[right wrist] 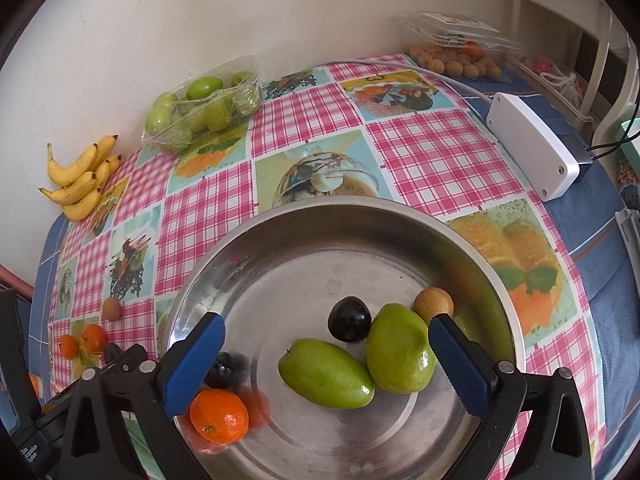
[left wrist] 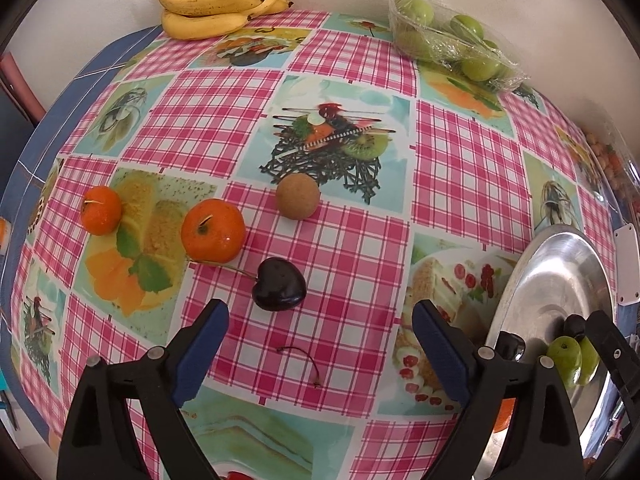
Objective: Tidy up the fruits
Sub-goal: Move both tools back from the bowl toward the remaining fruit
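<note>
My left gripper (left wrist: pixel 320 344) is open and empty above the checked tablecloth. Just ahead of it lie a dark cherry (left wrist: pixel 279 284), two small oranges (left wrist: pixel 213 230) (left wrist: pixel 101 210) and a brown round fruit (left wrist: pixel 298 196). My right gripper (right wrist: pixel 326 360) is open and empty over the steel plate (right wrist: pixel 280 248). The plate holds two green fruits (right wrist: pixel 326 374) (right wrist: pixel 398 350), two dark cherries (right wrist: pixel 349 319) (right wrist: pixel 221 370), an orange (right wrist: pixel 219 415) and a brown round fruit (right wrist: pixel 433 302). The plate also shows in the left wrist view (left wrist: pixel 560 280).
A bunch of bananas (left wrist: pixel 220 0) and a plastic pack of green fruits (left wrist: pixel 452 40) lie at the far edge by the wall. A loose cherry stem (left wrist: pixel 304 360) lies between my left fingers. A white box with a cable (right wrist: pixel 536 144) and a clear box of brown fruits (right wrist: pixel 456 56) sit right.
</note>
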Motion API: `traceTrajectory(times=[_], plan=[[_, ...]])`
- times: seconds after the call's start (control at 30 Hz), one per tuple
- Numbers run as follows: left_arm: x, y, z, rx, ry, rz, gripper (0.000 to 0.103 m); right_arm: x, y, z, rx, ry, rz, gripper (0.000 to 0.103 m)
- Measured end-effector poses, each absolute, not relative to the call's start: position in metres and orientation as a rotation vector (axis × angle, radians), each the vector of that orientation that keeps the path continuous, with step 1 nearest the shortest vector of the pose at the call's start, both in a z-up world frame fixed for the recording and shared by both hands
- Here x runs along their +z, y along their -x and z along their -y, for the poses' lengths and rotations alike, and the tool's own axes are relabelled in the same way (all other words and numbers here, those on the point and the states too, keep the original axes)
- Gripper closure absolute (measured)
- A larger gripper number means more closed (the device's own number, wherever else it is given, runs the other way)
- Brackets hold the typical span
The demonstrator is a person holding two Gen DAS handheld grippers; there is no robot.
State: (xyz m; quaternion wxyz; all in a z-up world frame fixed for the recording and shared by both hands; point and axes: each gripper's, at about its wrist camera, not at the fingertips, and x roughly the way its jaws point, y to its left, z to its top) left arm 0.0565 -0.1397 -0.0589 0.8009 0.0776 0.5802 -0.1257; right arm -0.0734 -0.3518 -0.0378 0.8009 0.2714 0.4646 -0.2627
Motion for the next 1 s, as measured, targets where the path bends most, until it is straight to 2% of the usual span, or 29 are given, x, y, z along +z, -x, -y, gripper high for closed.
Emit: traceTrajectory(times=[0.63, 1.0], plan=[[-0.028, -0.054, 0.137, -0.354, -0.277, -1.132, 0.01, -0.02, 0.063, 0.318, -0.471, -0.533, -1.007, 0.0], [-0.011, -0.064, 0.109, -0.338, -0.349, -1.104, 0.01, -0.015, 0.054, 0.293, -0.405, -0.517, -1.016, 0.0]])
